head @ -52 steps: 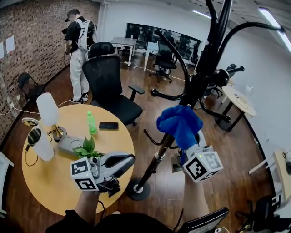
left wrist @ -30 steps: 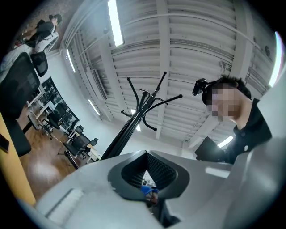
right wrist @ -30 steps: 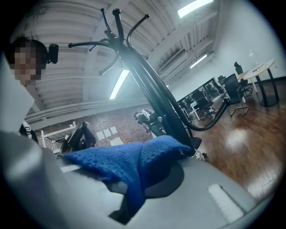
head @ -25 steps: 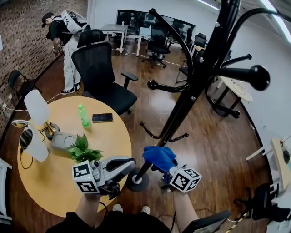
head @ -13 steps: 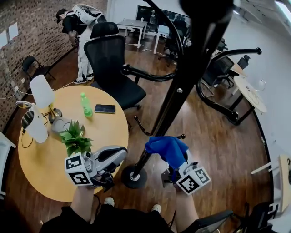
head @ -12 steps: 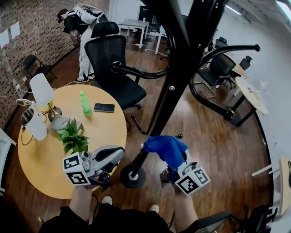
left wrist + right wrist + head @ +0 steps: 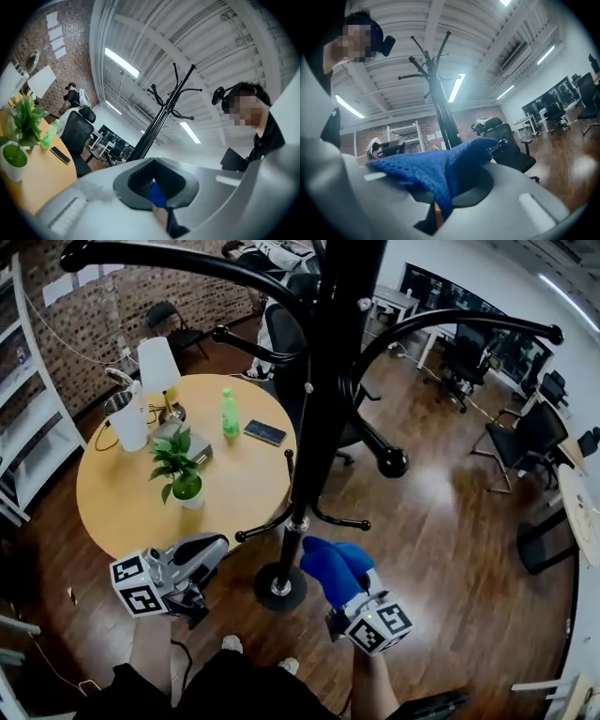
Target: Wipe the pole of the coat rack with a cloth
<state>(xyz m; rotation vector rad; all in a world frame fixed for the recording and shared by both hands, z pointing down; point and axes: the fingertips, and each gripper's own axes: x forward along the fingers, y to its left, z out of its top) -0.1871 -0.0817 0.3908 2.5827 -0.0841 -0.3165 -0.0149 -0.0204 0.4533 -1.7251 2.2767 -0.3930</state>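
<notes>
The black coat rack pole (image 7: 323, 381) rises from its round base (image 7: 278, 586) on the wooden floor. A blue cloth (image 7: 331, 568) sits low down, just right of the pole above the base, with my right gripper (image 7: 342, 592) shut on it. In the right gripper view the cloth (image 7: 436, 171) drapes over the jaws, with the pole (image 7: 440, 112) behind. My left gripper (image 7: 211, 547) hangs left of the base, jaws shut and empty. Along its jaws (image 7: 154, 173), the left gripper view shows the rack (image 7: 161, 112) and a sliver of the cloth (image 7: 157, 195).
A round wooden table (image 7: 112, 507) left of the rack carries a potted plant (image 7: 178, 465), green bottle (image 7: 229, 413), phone (image 7: 264, 432), lamp (image 7: 159, 367) and jug (image 7: 128, 425). White shelving (image 7: 28, 427) is at far left. Office chairs (image 7: 544, 432) are at the right; a person (image 7: 277, 251) stands at the back.
My right gripper has carried the cloth down the pole from mid height to just above the base. My viewpoint has swung round the rack. The left gripper stays low and shut.
</notes>
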